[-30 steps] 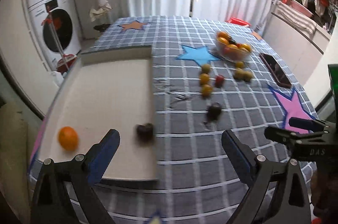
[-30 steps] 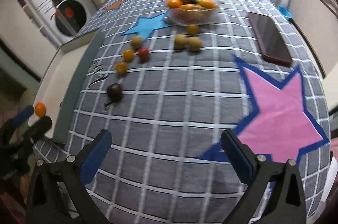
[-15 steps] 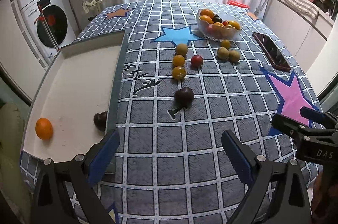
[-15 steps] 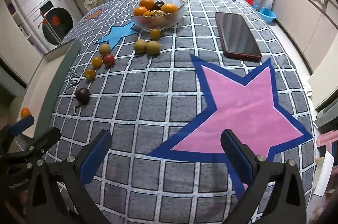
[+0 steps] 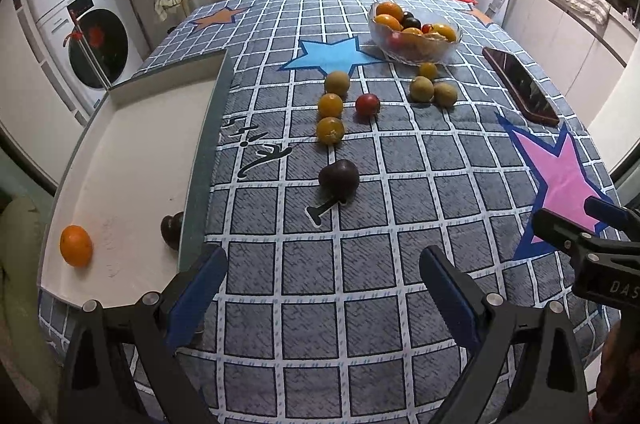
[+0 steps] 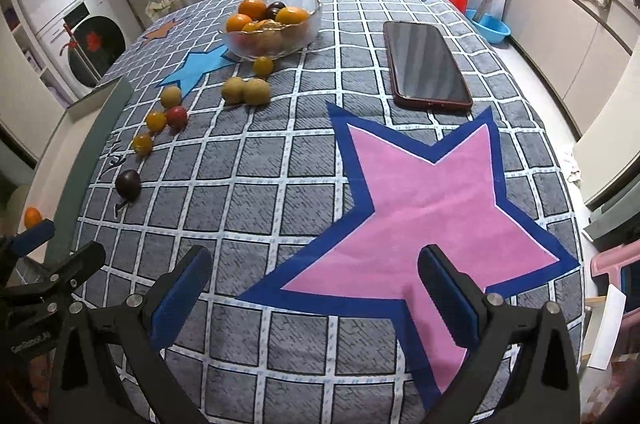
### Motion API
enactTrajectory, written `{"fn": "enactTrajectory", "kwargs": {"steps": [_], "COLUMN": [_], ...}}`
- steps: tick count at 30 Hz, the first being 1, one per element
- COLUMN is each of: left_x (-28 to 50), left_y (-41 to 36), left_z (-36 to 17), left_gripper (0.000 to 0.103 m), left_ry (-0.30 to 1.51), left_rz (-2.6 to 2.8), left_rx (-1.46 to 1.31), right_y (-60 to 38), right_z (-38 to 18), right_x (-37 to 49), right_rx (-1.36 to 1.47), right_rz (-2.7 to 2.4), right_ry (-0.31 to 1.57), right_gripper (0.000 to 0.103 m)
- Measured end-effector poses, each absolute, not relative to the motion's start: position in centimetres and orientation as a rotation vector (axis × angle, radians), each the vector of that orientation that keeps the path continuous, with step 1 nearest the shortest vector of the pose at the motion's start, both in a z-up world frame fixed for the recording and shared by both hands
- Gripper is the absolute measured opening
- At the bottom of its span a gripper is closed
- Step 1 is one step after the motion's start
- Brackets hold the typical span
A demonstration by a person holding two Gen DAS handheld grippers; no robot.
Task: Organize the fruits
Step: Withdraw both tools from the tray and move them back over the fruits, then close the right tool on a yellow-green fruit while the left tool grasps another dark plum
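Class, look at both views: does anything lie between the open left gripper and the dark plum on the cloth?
Nothing visible. Only bare checked cloth lies between the left gripper and the dark plum; the other loose fruit sit beyond it.

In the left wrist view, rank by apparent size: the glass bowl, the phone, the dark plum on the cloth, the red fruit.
Largest to smallest as they look:
1. glass bowl and phone: too close to rank, and both lie far from the camera.
2. dark plum, nearer the camera, so it may look bigger than it is.
3. red fruit.
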State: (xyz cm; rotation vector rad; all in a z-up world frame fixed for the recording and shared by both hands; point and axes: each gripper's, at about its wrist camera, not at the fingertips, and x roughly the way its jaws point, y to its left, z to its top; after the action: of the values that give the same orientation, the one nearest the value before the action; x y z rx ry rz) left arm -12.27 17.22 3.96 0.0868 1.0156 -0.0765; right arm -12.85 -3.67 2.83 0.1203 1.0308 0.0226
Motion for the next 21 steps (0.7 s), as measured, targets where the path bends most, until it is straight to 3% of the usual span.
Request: {"fn": "enactTrajectory", "kwargs": {"steps": [21], "left_x": [-8.1], "left_y": [17.3], "left_z": [2.7], "left_gripper": [0.097], "left_ry": [1.016], "left_rz": [-0.030], "left_rx": [0.069], "right_y": [-4.5], "right_z": [2.3], "right_x": [-9.7], "right_rx": [0.130], "right_rz": [0.049], "right_ry": [1.055], "right_gripper": [0.103]}}
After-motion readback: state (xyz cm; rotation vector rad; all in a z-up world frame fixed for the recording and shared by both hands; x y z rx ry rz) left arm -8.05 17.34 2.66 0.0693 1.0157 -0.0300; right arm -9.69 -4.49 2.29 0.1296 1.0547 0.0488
